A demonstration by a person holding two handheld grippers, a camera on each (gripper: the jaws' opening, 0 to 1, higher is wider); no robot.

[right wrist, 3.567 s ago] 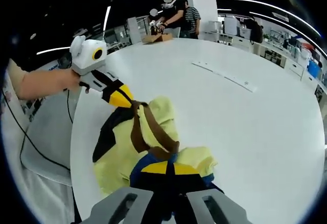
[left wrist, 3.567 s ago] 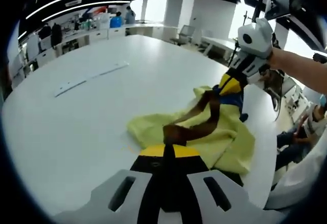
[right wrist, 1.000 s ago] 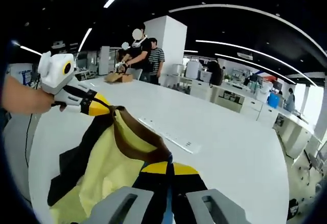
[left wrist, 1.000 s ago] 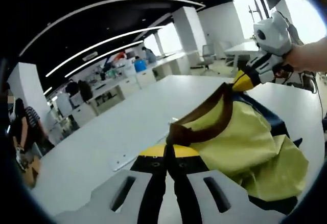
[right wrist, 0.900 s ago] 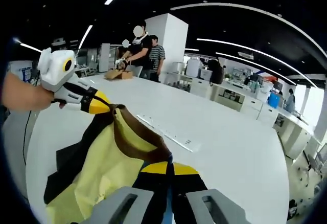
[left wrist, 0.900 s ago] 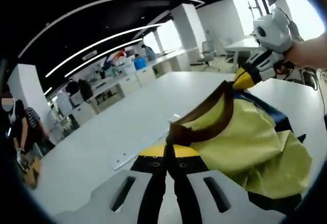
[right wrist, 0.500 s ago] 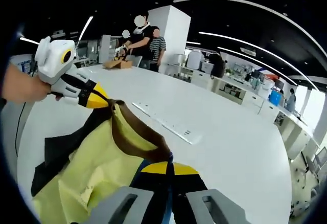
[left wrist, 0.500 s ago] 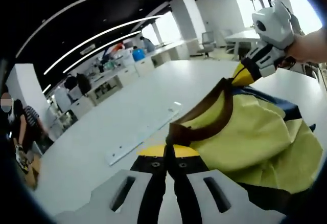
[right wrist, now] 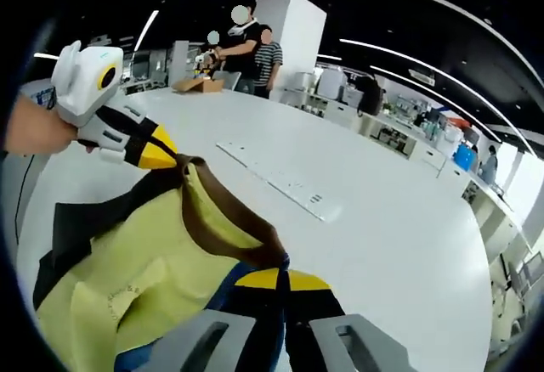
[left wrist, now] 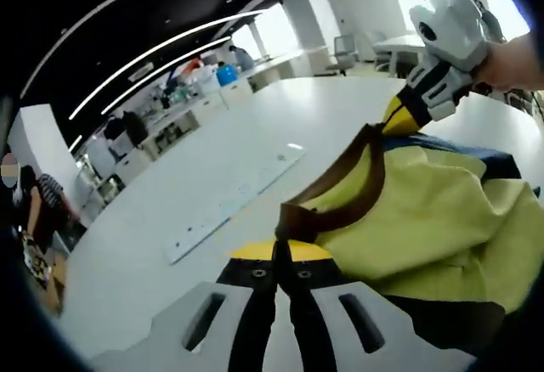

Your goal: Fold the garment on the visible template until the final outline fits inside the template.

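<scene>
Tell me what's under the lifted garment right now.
White table beyond the yellow garment held by both hand-held grippers; what's directly beneath is covered.

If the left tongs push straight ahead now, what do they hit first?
Probably the brown collar they already pinch; past it the white table, though depth is hard to judge.

Brightness: both views are evenly lit and bright; the white table (left wrist: 212, 194) glows pale without harsh glare.
Light source: long ceiling strips (right wrist: 399, 53) arc overhead, and windows (left wrist: 276, 28) blaze around 1 o'clock in the left gripper view, blown out to white.
Shadows: soft and faint; folds in the yellow garment (left wrist: 425, 219) carry only gentle shading.
Distortion: strong fisheye, so straight strips bow into curves near the edges.
Focus: the near cloth is fairly crisp; the far room goes soft, with slight blur.
</scene>
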